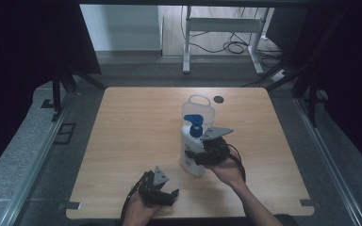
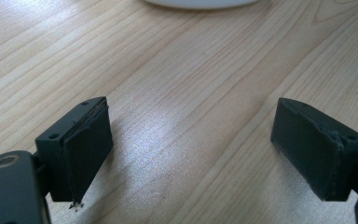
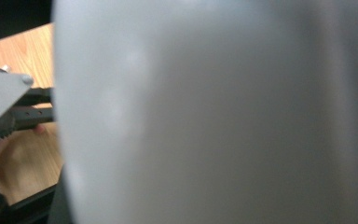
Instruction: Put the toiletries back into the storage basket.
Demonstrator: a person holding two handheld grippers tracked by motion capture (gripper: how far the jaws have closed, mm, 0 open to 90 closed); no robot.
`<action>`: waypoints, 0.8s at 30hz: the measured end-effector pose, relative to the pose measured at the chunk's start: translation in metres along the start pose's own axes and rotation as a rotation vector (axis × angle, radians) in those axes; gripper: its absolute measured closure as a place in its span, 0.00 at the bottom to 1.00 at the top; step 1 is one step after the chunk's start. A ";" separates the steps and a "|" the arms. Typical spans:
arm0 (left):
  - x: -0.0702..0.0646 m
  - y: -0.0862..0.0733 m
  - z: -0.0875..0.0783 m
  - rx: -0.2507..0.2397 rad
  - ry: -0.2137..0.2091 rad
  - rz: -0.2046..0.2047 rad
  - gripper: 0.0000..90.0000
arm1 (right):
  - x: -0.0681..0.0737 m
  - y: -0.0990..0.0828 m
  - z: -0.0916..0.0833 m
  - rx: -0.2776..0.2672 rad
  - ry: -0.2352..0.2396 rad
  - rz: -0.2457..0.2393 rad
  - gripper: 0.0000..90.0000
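Low in the left half of the high view, the left claw [image 1: 162,194] rests on the worktop [image 1: 136,136], held by a hand coming in from the bottom edge. Its own camera shows both pads [image 2: 91,147] spread wide with nothing but bare wood grain between them.

Right of centre stands the white bottle [image 1: 192,149] with a blue pump top [image 1: 195,125], upright on the worktop. Just behind it, touching or nearly so, stands a pale see-through basket [image 1: 199,109] with a loop handle. The right claw [image 1: 199,157] comes in from the right and pinches the bottle low on its body; its own camera is pressed so close that the smooth white wall of the bottle [image 3: 214,112] is a blur.

The grip looks low on a tall, top-heavy bottle, so a quick lift could let it swing or tip between the pads. The plastic looks slick, so it may slide down if the squeeze is light. The pump head sits close to the basket rim and could snag it or knock the light basket over. A hard squeeze might dent the wall.

The worktop is light wood, matte, with a dark round grommet hole [image 1: 218,99] near its far edge. Dark curtains flank the room at both sides; beyond, at the top of the frame, are a grey floor, a white frame leg [image 1: 186,42] and loose cables [image 1: 235,46].
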State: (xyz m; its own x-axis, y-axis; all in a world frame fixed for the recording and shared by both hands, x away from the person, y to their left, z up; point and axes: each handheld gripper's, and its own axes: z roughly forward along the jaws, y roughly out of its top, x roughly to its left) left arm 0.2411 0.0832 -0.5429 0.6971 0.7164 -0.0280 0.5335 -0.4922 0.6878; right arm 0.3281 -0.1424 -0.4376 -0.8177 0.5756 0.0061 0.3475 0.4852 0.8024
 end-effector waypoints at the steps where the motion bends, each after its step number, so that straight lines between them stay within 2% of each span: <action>1: 0.000 0.000 0.000 -0.001 0.000 0.000 0.13 | -0.001 0.001 -0.001 -0.003 0.006 0.003 0.41; 8: 0.000 0.000 0.000 0.000 0.000 0.001 0.13 | -0.010 0.009 -0.007 -0.011 0.025 -0.016 0.41; 24: 0.000 0.000 0.000 0.002 0.000 0.003 0.13 | -0.032 0.025 -0.013 -0.032 0.111 -0.065 0.41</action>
State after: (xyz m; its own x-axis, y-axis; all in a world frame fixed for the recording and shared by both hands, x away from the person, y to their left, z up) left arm 0.2413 0.0833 -0.5428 0.6990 0.7146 -0.0259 0.5322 -0.4957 0.6864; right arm 0.3569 -0.1569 -0.4095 -0.8845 0.4663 0.0181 0.2786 0.4965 0.8221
